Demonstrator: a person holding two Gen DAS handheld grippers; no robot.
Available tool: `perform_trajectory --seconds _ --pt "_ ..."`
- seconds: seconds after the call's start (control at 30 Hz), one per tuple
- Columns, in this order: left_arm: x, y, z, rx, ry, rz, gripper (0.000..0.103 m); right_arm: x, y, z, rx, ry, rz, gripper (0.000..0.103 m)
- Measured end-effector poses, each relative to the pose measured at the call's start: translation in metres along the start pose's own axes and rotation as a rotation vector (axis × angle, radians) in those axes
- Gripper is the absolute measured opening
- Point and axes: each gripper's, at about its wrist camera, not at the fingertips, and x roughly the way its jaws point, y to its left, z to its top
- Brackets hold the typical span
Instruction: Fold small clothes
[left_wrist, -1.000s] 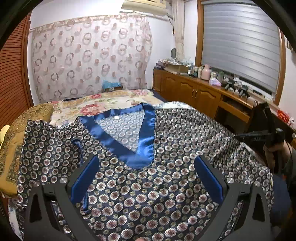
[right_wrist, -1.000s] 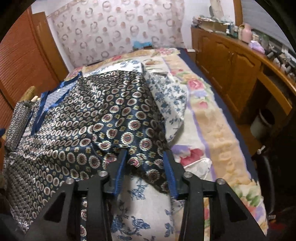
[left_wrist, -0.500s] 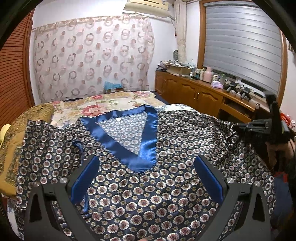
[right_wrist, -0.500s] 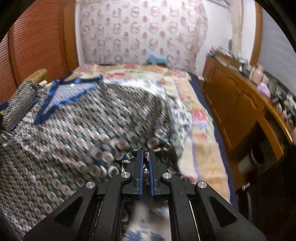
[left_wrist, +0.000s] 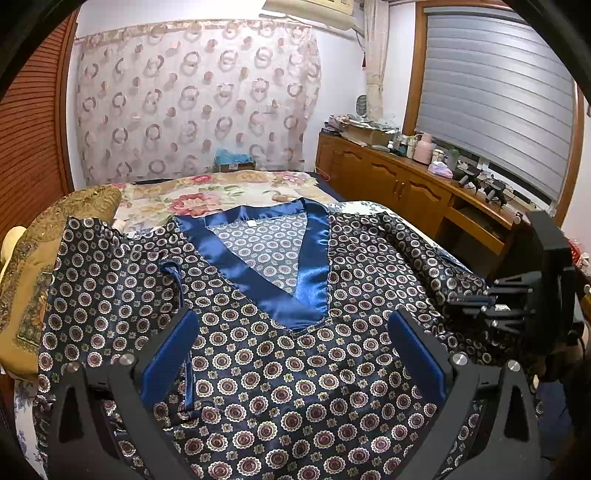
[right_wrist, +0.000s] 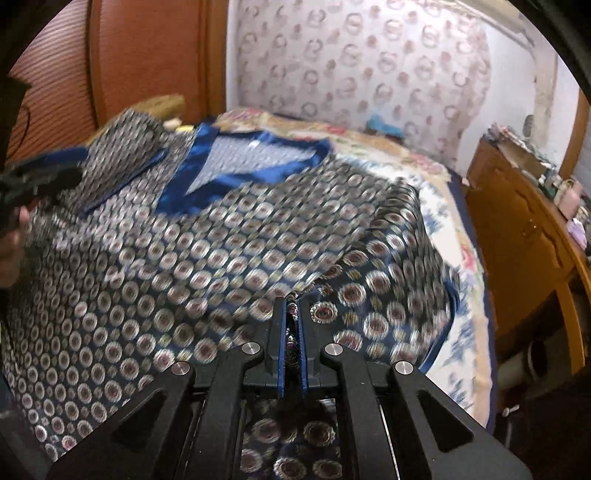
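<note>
Room: a bedroom is seen, with a circle-patterned curtain (left_wrist: 192, 110) and a wooden cabinet (left_wrist: 399, 184).
Bed (left_wrist: 221, 192): a floral cover is laid over it.
Garment (left_wrist: 280, 350): a dark patterned top with blue satin collar is spread across the bed's near end.
Writing: a small white neck tag (left_wrist: 252, 223) is seen; nothing can be read.
Left gripper (left_wrist: 291, 354): jaws spread, held over the garment.
Right gripper (right_wrist: 291, 314): jaws pressed together, pinching the garment's edge.

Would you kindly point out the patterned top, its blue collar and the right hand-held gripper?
patterned top (left_wrist: 295, 387), left wrist view, front panel.
blue collar (left_wrist: 314, 273), left wrist view, right band.
right hand-held gripper (right_wrist: 291, 314), right wrist view, between its fingertips.
</note>
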Motion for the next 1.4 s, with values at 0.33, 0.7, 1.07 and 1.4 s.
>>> perform_trajectory --seconds 0.33,0.7,1.07,1.4 --pt "-0.015 -0.002 -0.003 0.040 -0.016 0.024 0.103 -0.026 -0.008 -0.010 0.079 -0.022 -0.020 0.030" --pt "-0.033 -0.007 -0.004 0.074 -0.040 0.032 0.103 -0.073 -0.061 -0.011 0.204 -0.098 -0.112 0.044" --pt "-0.032 -0.010 -0.005 0.086 -0.031 0.041 0.103 -0.016 -0.092 -0.019 0.313 0.015 -0.076 0.044" --pt "-0.031 -0.008 -0.008 0.081 -0.023 0.047 0.103 0.008 -0.079 -0.017 0.236 0.058 -0.103 0.027"
